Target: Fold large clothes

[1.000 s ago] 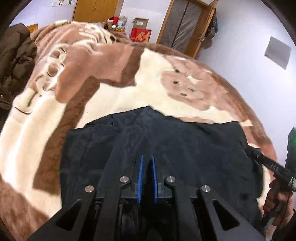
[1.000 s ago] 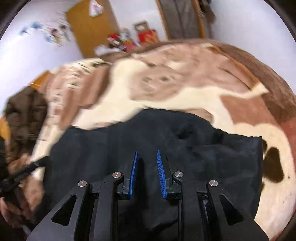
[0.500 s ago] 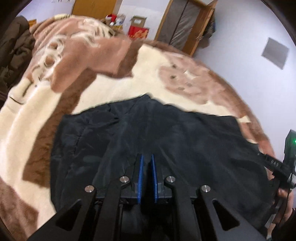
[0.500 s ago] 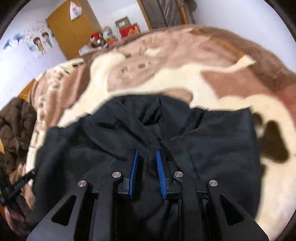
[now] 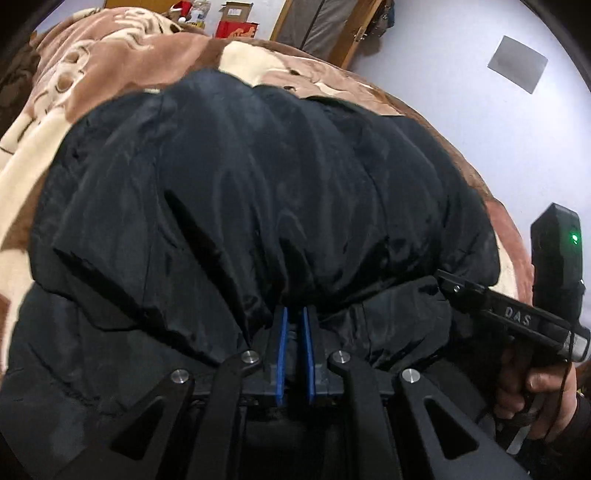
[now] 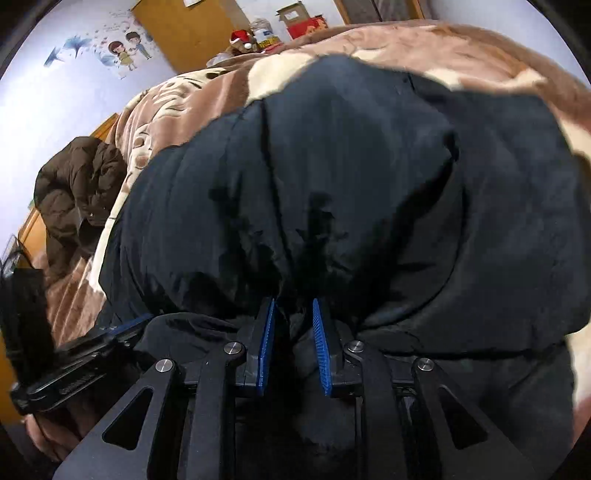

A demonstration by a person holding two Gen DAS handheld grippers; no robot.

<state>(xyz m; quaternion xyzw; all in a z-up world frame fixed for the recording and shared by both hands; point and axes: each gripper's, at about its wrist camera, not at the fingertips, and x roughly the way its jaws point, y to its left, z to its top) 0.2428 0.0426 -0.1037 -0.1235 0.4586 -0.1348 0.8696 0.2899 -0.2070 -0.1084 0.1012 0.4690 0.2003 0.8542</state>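
A large black padded jacket [image 5: 258, 184] lies on a brown and cream blanket [image 5: 92, 74] and fills most of both views. In the left wrist view, my left gripper [image 5: 293, 312] is shut on a gathered edge of the jacket, and the cloth puckers at its blue pads. My right gripper [image 6: 293, 304] also has the jacket [image 6: 351, 166] bunched between its pads, and its jaws are closing on it. The lifted edge bulges over a lower layer of the same jacket. At the right of the left wrist view, a hand [image 5: 535, 391] grips the right gripper's handle.
A brown puffer coat [image 6: 74, 192] is heaped at the blanket's [image 6: 166, 110] left side. Boxes [image 5: 236, 27] and a wooden door [image 5: 325, 26] stand beyond the far end. A pale wall runs along the right.
Both grippers have moved forward and down with the jacket's edge in them. The jacket now bulges close to both cameras and hides much of the blanket.
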